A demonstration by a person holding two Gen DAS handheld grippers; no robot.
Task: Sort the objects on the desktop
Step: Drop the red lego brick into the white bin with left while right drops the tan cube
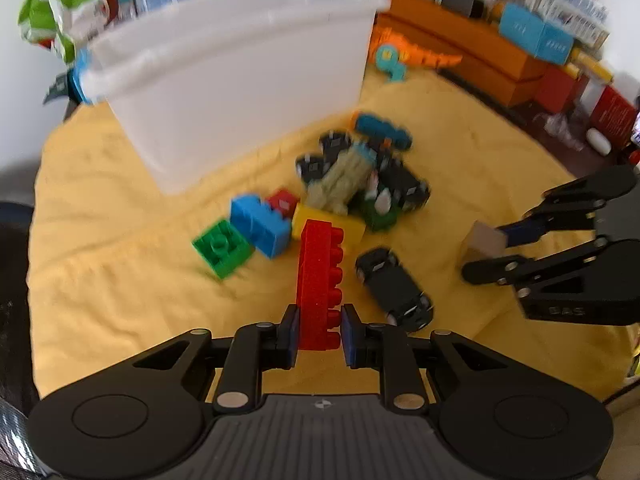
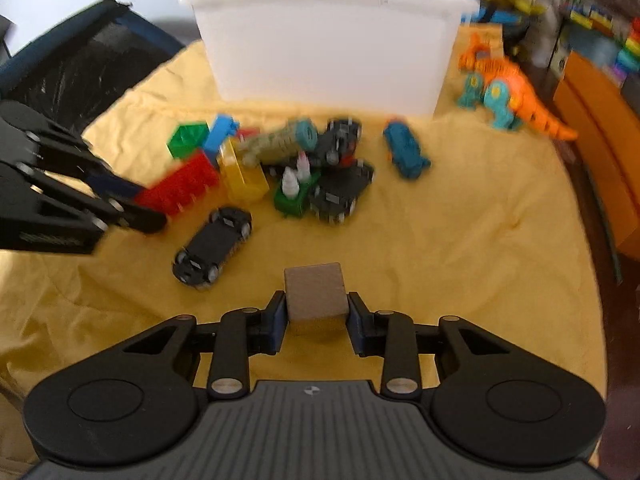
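Both wrist views low, near, facing white bin point(image 1: 240, 80); shared toy pile.

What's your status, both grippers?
Left gripper shut on red brick. Right gripper shut on brown cube. White bin ahead, toy pile between.

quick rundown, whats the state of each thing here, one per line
left claw: shut on red brick
red brick: held, raised off the cloth
right claw: shut on brown cube
brown cube: gripped between the pads
white bin: upright, lid off, contents hidden
black car: apart from the pile, wheels up
blue car: on the cloth, alone
orange dinosaur: standing beside the bin
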